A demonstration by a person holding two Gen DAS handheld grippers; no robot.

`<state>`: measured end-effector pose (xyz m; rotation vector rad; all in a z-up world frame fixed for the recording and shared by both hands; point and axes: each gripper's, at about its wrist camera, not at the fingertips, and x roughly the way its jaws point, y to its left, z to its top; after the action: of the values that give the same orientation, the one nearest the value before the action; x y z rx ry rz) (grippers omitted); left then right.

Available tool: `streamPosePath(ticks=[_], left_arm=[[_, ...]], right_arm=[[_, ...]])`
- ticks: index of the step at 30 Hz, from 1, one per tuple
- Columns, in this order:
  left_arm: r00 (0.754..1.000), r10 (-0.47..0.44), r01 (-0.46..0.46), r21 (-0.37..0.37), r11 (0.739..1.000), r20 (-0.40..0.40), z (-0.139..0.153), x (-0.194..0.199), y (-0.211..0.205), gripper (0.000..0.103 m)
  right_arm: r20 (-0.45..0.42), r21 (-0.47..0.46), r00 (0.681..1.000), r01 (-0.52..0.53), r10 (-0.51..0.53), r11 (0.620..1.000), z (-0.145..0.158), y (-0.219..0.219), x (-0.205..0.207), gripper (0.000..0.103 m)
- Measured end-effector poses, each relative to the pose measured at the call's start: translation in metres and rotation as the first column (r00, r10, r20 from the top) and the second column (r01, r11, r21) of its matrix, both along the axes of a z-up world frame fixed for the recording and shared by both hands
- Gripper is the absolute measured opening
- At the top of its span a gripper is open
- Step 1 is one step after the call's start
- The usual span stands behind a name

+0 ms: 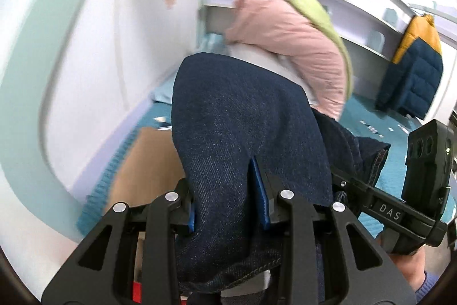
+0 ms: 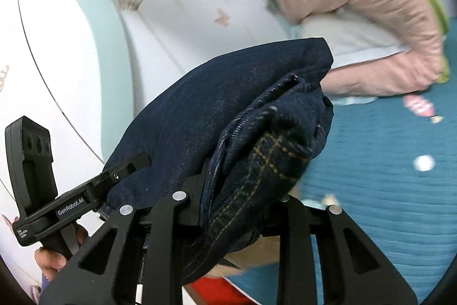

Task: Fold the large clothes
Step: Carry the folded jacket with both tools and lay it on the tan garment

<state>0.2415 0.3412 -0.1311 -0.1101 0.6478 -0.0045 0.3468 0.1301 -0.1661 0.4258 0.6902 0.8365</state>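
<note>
A folded pair of dark blue jeans (image 1: 245, 119) is held up between both grippers above a teal bed cover (image 2: 385, 190). My left gripper (image 1: 228, 190) is shut on the jeans; a blue pad (image 1: 258, 190) shows beside the denim. My right gripper (image 2: 237, 190) is shut on the other side of the jeans (image 2: 228, 110), where seams with tan stitching bunch up. Its fingertips are hidden under the cloth. Each gripper shows in the other's view: the right one (image 1: 380, 207) at the right, the left one (image 2: 71, 207) at the left.
A stack of pink, white and green folded clothes (image 1: 291, 42) lies on the bed by the wall; it also shows in the right wrist view (image 2: 371, 19). A yellow and navy puffer jacket (image 1: 414, 67) leans at the far right. A brown cardboard piece (image 1: 145, 162) lies on the cover.
</note>
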Motion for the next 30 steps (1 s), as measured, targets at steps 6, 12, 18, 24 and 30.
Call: streamPosePath(ticks=[6,12,18,24,30], left_arm=[[0.998,0.038,-0.038,0.005,0.999,-0.047,-0.045,0.010,0.064,0.032],[0.975,0.163,-0.169,-0.029,0.985,-0.150,-0.115,0.010,0.107,0.058],[0.962,0.228,-0.231,-0.001,0.973,-0.149,-0.116,0.003,0.115,0.083],[0.948,0.292,-0.291,0.025,0.956,-0.122,-0.088,-0.014,0.099,0.088],[0.944,0.325,-0.316,0.130,0.940,-0.054,-0.050,-0.052,0.051,0.089]], right_arm=[[-0.088,-0.069,0.994,-0.065,0.059,0.995,-0.045,0.066,0.009,0.025],[-0.185,-0.175,0.982,-0.064,0.031,0.982,-0.100,0.081,0.015,0.039],[-0.231,-0.156,0.973,-0.029,-0.008,0.987,-0.105,0.067,0.005,0.049],[-0.187,-0.155,0.981,0.019,-0.048,0.988,-0.085,0.032,-0.007,0.053],[-0.053,-0.222,0.996,0.064,-0.078,0.973,-0.042,-0.001,-0.045,0.059]])
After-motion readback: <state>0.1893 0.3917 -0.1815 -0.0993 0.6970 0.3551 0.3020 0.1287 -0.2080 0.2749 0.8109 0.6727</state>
